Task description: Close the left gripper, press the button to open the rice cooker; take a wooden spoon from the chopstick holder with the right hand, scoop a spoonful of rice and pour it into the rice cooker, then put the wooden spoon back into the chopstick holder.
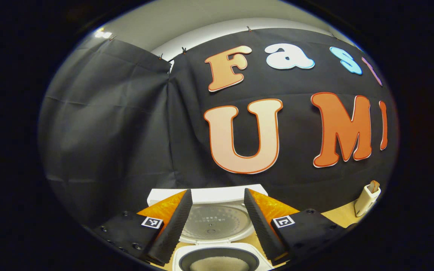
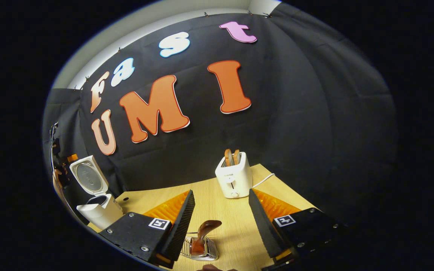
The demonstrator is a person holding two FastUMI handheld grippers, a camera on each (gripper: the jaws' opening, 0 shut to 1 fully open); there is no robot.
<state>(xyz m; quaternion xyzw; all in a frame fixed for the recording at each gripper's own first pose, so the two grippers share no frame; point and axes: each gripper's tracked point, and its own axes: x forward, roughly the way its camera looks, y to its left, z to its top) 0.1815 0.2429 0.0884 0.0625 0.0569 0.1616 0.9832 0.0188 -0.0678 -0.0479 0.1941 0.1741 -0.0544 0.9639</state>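
The white rice cooker (image 1: 187, 259) stands right below my left gripper (image 1: 217, 192), its lid (image 1: 217, 224) raised upright between the open fingers. Pale rice (image 1: 220, 264) lies in the dark inner pot. From the right gripper view the same cooker (image 2: 98, 210) sits at the table's far left with its lid (image 2: 88, 177) up. My right gripper (image 2: 221, 192) is open above the wire chopstick holder (image 2: 202, 254). The wooden spoon (image 2: 204, 233) stands in that holder, bowl end up, between the fingers but untouched by them.
A white toaster (image 2: 234, 177) with bread slices in its slots stands at the back of the wooden table (image 2: 156, 197), its cord trailing right; the same toaster (image 1: 367, 197) is at the right edge of the left gripper view. Black cloth walls close the booth behind.
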